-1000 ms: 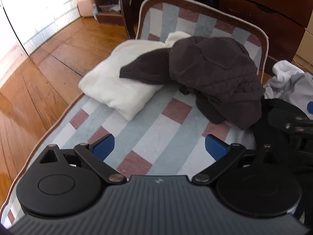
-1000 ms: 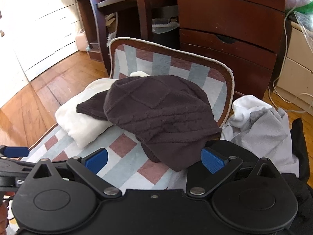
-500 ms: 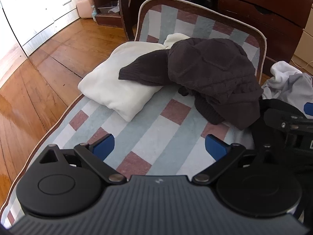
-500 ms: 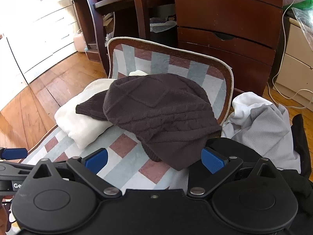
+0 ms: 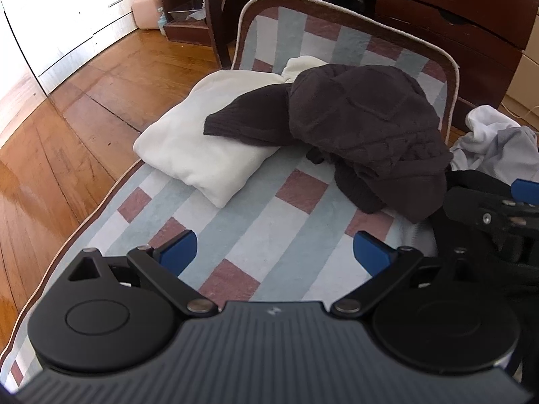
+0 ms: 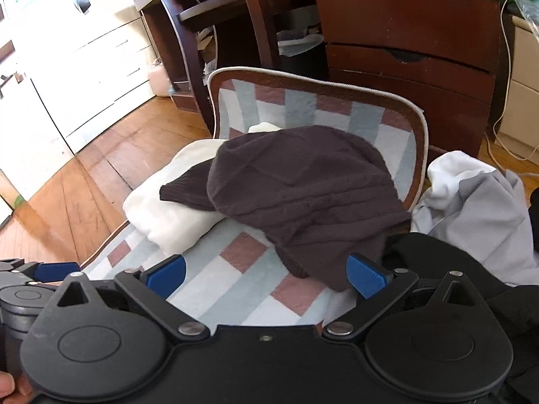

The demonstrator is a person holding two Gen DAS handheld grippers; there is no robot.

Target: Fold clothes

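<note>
Not much is changing over the last second: both cameras are just drifting back and up a touch, so a bit more of the room is showing at the top of the frames, and the clothes aren't shifting at all. The left tongs (image 5: 274,252) and right tongs (image 6: 266,274) are both hanging wide open, gripping nothing. The dark knit sweater (image 5: 363,131) is lying in a rumpled heap mid-frame, draping partly over a white folded garment (image 5: 202,148) on its left, so it's looking like the piece that needs folding. Everything's sitting on a checked rug (image 5: 262,229) on the wood floor (image 5: 67,128), a white-grey pile (image 6: 471,208) is spilling at right, and a dark dresser (image 6: 404,33) is looming up top.
</note>
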